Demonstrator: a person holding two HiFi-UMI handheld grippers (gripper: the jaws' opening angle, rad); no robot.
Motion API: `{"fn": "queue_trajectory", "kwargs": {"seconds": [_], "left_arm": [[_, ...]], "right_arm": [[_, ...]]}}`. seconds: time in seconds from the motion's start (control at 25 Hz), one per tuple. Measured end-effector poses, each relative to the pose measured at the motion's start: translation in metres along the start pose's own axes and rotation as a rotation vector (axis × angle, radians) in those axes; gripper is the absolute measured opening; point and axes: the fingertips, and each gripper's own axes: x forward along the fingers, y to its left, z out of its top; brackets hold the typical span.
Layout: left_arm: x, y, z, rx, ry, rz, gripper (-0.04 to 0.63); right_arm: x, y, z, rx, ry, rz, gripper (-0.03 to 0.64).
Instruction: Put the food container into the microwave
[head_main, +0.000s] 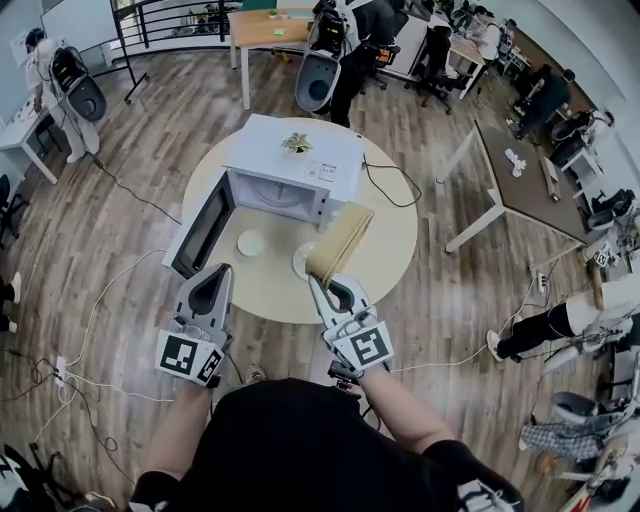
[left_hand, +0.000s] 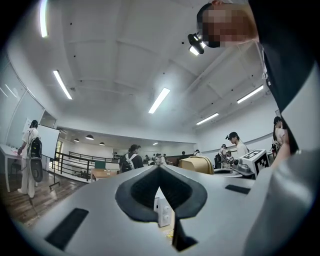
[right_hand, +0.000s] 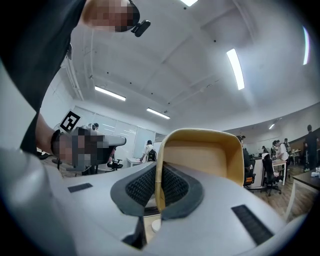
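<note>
The food container (head_main: 342, 240) hangs tilted above the round bench (head_main: 392, 240), just in front of the microwave (head_main: 300, 158). The right hand-held gripper (head_main: 324, 285) is clamped on its thin side wall, at the near end. The container is a tan rectangular tub with rounded corners, and its inside shows only smooth walls. The left hand-held gripper (head_main: 223, 270) has its jaws together, close to the open door (head_main: 203, 232). The microwave is a white box with a small potted plant (head_main: 296, 143) on top. A small round white dish (head_main: 251, 243) lies on the pale bench.
</note>
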Motion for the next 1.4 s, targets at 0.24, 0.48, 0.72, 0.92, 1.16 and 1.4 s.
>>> {"fn": "queue_trajectory", "kwargs": {"seconds": [0.24,0.48,0.72,0.92,1.16,1.4], "left_arm": [[0.004,0.032,-0.003,-0.008,-0.003,-0.062,0.02],[0.003,0.052,-0.004,-0.026,-0.016,-0.1,0.02],[0.003,0.058,-0.007,-0.049,-0.033,-0.128,0.019],[-0.002,0.064,-0.012,-0.053,-0.039,-0.143,0.019],[0.005,0.078,-0.018,-0.06,-0.04,-0.134,0.02],[0.021,0.085,-0.024,-0.057,-0.041,-0.114,0.019]], "right_arm": [[0.023,0.011,-0.002,-0.006,0.012,-0.067,0.026],[0.035,0.023,0.0,-0.029,0.026,-0.103,0.026],[0.037,0.026,0.0,-0.057,0.064,-0.136,0.026],[0.05,0.03,0.0,-0.09,0.081,-0.146,0.025],[0.074,0.032,0.002,-0.139,0.051,-0.093,0.025],[0.1,0.014,-0.02,-0.213,0.13,-0.026,0.026]]}}
